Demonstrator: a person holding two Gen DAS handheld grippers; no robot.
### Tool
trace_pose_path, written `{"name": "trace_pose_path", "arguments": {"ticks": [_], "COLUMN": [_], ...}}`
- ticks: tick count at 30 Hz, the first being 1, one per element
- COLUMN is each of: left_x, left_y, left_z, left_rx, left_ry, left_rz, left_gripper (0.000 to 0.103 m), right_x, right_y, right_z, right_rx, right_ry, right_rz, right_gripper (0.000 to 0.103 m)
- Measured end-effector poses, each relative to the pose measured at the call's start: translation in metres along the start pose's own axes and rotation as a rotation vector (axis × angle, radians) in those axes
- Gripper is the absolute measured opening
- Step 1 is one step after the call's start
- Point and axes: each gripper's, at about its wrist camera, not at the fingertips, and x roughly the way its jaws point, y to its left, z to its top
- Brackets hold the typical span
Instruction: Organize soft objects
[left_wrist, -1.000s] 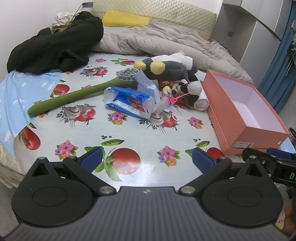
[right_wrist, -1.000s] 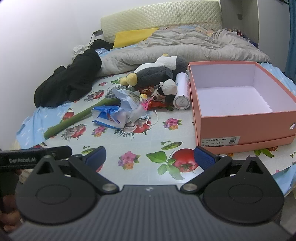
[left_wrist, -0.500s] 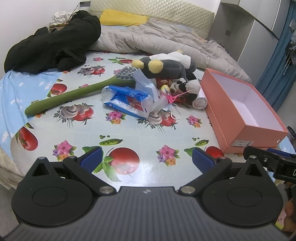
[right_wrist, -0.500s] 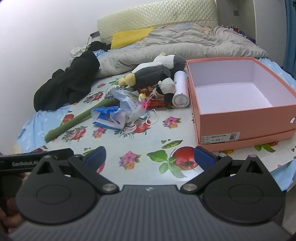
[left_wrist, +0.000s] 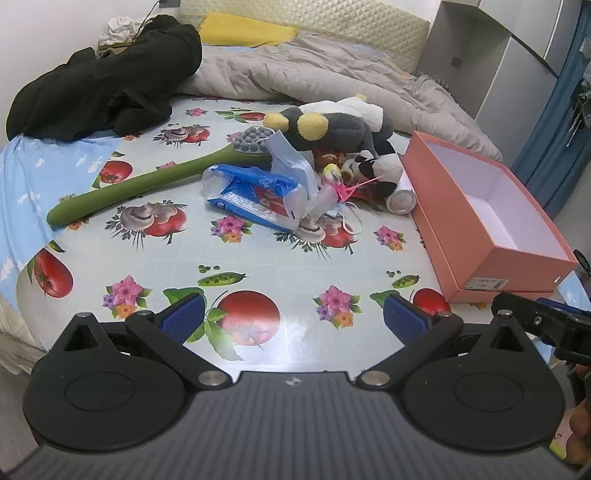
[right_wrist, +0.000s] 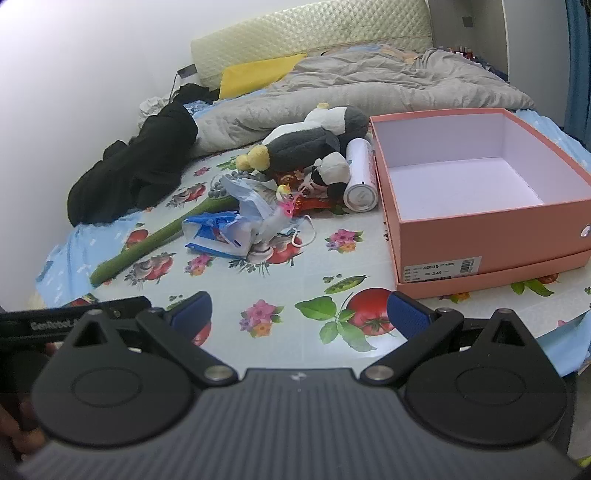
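A pile of objects lies mid-table: a grey and white penguin plush (left_wrist: 340, 125) (right_wrist: 310, 136), a small black and white plush (left_wrist: 380, 170) (right_wrist: 328, 173), a blue plastic packet (left_wrist: 258, 192) (right_wrist: 221, 232), a white cylinder (left_wrist: 402, 195) (right_wrist: 360, 177) and a long green massage stick (left_wrist: 147, 188) (right_wrist: 155, 240). An open salmon shoebox (left_wrist: 491, 258) (right_wrist: 491, 240) stands empty to the right. My left gripper (left_wrist: 293, 317) and right gripper (right_wrist: 299, 314) hover open over the table's near edge, well short of the pile, holding nothing.
The round table (left_wrist: 184, 258) wears a fruit-and-flower oilcloth. Behind it lies a bed with a grey quilt (left_wrist: 325, 74), a yellow pillow (left_wrist: 243, 33) and a black garment (left_wrist: 103, 92) that spills onto the table's far left. A grey wardrobe (left_wrist: 498, 59) stands at right.
Both grippers have drifted slightly back and upward, so the table and pile sit a little lower and farther in view. Nothing on the table has moved; both stay open.
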Motion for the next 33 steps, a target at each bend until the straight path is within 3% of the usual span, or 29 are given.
{"name": "trace_pose_path", "arguments": {"ticks": [14, 22, 28, 30, 33], "left_x": [0.006, 0.033, 0.065, 0.076, 0.092], "left_y": [0.002, 0.012, 0.028, 0.032, 0.035], "left_z": [0.001, 0.006, 0.018, 0.022, 0.028], "left_rx": [-0.006, -0.015, -0.064, -0.084, -0.099], "left_ry": [0.015, 0.030, 0.036, 0.037, 0.034], "left_rz": [-0.013, 0.004, 0.002, 0.001, -0.007], "left_gripper": [0.103, 0.103, 0.103, 0.103, 0.103], "right_x": [0.003, 0.024, 0.048, 0.059, 0.078], "right_y": [0.000, 0.005, 0.007, 0.009, 0.009], "right_z": [0.002, 0.002, 0.017, 0.024, 0.034], "right_rx": [-0.002, -0.013, 0.000, 0.002, 0.021], "right_ry": [0.000, 0.012, -0.015, -0.013, 0.003], "right_rz": [-0.011, 0.022, 0.056, 0.068, 0.089], "right_gripper": [0.103, 0.103, 0.093, 0.081, 0.074]}}
